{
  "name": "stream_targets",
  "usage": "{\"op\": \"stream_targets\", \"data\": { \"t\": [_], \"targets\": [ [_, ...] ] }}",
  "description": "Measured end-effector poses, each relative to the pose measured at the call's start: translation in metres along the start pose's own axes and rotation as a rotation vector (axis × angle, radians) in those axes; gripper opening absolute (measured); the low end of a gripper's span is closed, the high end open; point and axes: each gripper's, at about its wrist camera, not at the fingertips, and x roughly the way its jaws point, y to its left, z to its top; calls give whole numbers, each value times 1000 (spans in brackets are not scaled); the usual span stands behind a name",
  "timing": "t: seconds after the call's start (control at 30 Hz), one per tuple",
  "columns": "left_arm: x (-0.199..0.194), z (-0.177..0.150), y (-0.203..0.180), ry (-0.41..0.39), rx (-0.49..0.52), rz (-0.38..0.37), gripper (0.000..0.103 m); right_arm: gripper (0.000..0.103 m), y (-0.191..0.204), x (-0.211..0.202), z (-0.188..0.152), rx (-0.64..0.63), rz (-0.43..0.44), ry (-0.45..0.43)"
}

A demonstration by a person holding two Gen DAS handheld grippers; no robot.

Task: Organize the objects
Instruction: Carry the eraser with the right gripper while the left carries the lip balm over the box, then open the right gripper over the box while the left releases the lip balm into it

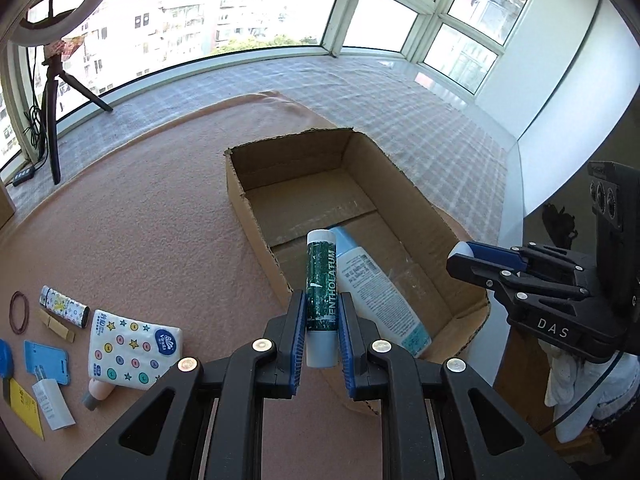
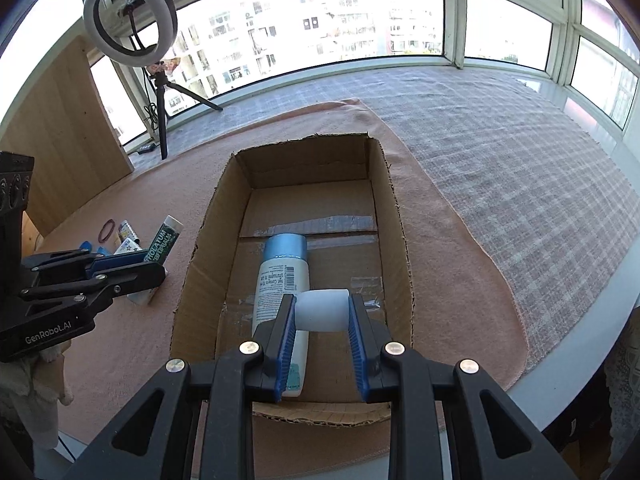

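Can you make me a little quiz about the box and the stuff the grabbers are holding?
1. True or false: the cardboard box already has a bottle lying in it.
2. What does the left gripper hold? A) green Mentholatum tube B) tissue pack C) rubber band
3. Fill in: the right gripper holds a small ____ cylinder over the box.

Key: 1 true; 2 A; 3 white.

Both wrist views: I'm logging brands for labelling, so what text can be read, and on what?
"ENTHOLATUM": green tube in the left tool.
"DAS": right tool body.
"GenRobot.AI": left tool body.
"Vinda": tissue pack.
White bottle label and yellow card: print too small to read.
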Motion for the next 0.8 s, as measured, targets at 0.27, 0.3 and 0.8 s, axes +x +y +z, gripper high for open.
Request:
{"op": "stream_targets", "data": {
  "t": [0.27, 0.3, 0.8],
  "targets": [
    [18, 3, -11, 14, 0, -1, 17, 23, -10, 9, 3, -5, 6, 15],
    [19, 3, -12, 15, 0, 0, 17, 23, -11, 10, 3, -6, 6, 17],
    [5, -2, -1, 4, -6, 47, 52, 52, -2, 7, -2, -45, -8, 20]
  ]
}}
